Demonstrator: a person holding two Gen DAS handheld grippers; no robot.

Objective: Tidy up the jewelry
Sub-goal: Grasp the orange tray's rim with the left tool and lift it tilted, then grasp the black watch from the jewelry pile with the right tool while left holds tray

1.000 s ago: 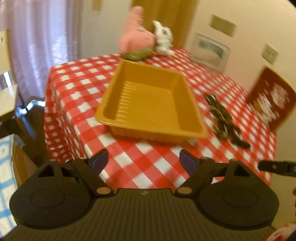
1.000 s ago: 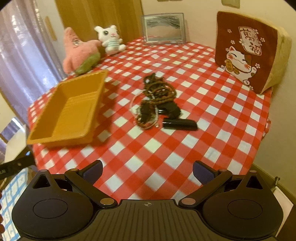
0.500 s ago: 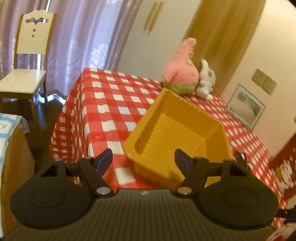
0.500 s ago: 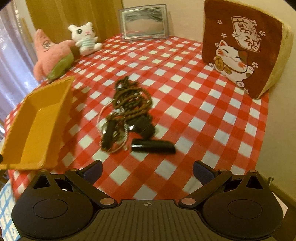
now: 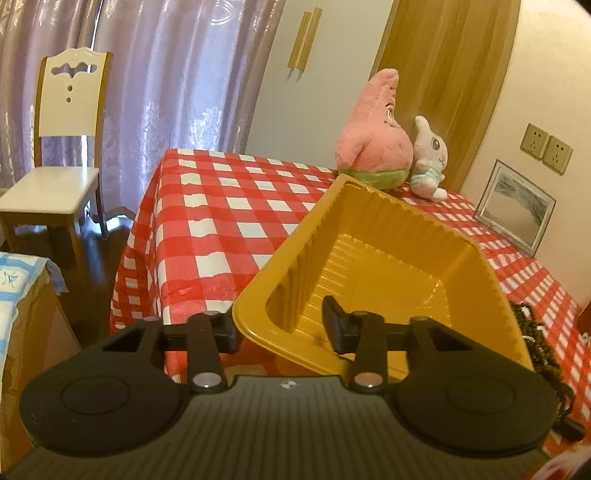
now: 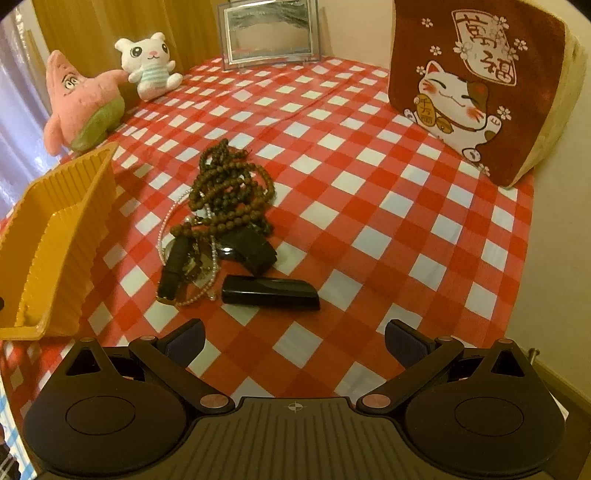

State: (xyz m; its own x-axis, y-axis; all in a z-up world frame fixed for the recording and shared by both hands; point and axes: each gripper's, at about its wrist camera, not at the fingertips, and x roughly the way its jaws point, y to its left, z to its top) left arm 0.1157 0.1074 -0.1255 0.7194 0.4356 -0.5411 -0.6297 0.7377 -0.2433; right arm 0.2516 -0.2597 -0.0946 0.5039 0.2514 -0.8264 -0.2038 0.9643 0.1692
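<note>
An empty yellow plastic tray (image 5: 388, 266) sits on the red-checked tablecloth. Its near corner lies between the fingers of my left gripper (image 5: 280, 328), one finger outside the rim and the other inside the tray. The jaws are closing, and a small gap still shows at the inner finger. The jewelry pile lies right of the tray (image 6: 55, 236): brown bead strands (image 6: 229, 195), a thin pearl chain (image 6: 166, 229), a black oblong case (image 6: 269, 291) and smaller dark pieces (image 6: 251, 247). My right gripper (image 6: 295, 332) hovers open just short of the black case, with nothing between its fingers.
A pink star plush (image 5: 373, 140) and a white bunny plush (image 5: 428, 162) stand behind the tray. A picture frame (image 6: 269, 33) and a brown cat cushion (image 6: 476, 81) lean at the wall. A chair (image 5: 55, 162) and a cloth-covered box (image 5: 18, 295) stand left of the table.
My left gripper swung in and down onto the tray's near corner, and its jaws narrowed around it. My right gripper came closer to the jewelry pile and stayed wide open.
</note>
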